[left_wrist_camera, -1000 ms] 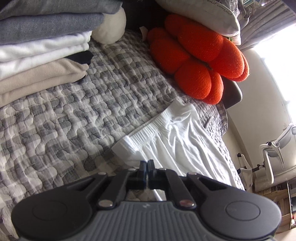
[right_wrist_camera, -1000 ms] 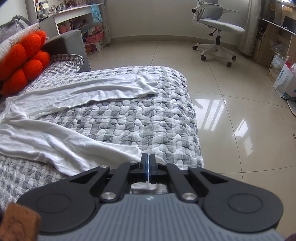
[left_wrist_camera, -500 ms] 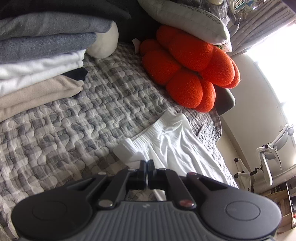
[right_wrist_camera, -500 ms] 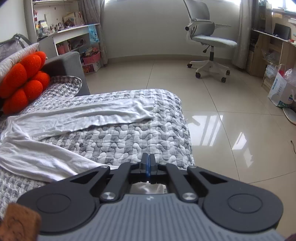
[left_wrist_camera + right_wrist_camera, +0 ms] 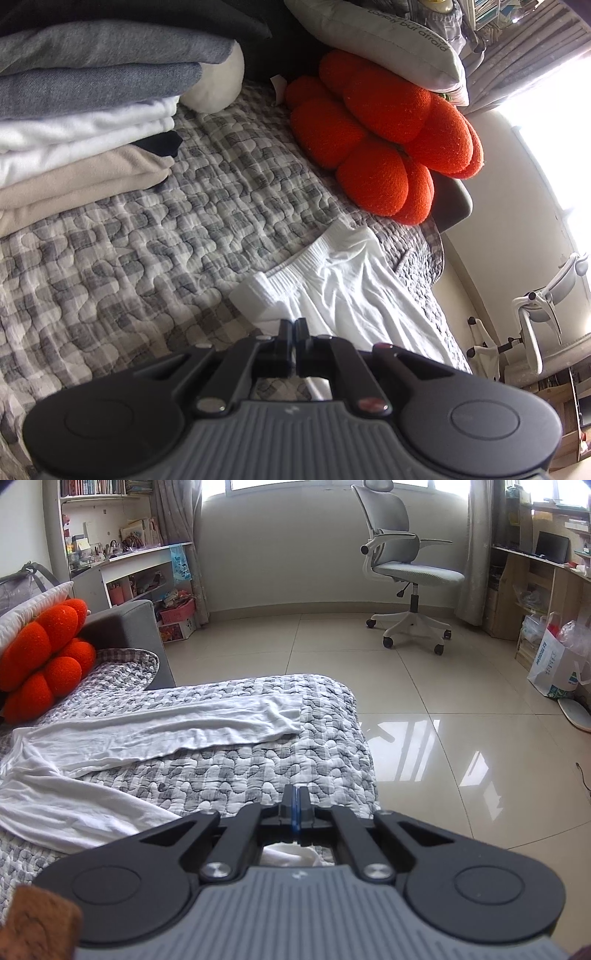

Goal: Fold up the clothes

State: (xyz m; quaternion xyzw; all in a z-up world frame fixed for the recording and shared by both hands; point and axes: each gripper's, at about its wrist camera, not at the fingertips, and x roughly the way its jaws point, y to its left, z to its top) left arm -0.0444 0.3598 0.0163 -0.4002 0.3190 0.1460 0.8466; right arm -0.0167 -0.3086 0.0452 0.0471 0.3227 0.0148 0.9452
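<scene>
The checkered quilt (image 5: pixel 129 236) fills most of both views. White pants (image 5: pixel 155 734) sprawl across it, waistband (image 5: pixel 295 266) mid-frame in the left view, legs left of centre in the right one. Folded clothes stack (image 5: pixel 74 122) sits upper left. Left gripper (image 5: pixel 294 328) and right gripper (image 5: pixel 295 805) are both clamped closed; whether they're pinching fabric is hard to tell.

One pair of white trousers with a ribbed waistband (image 5: pixel 343 280) lies spread out, its two legs (image 5: pixel 155 734) apart. One stack of folded clothes (image 5: pixel 85 122) shows two grey pieces, two white, one beige and one dark. There is one orange flower-shaped plush cushion (image 5: pixel 384 133), one grey printed pillow (image 5: pixel 373 40), one round cream cushion (image 5: pixel 218 85), one grey-white quilted bedspread (image 5: pixel 129 258) and one grey office chair (image 5: pixel 402 568).
</scene>
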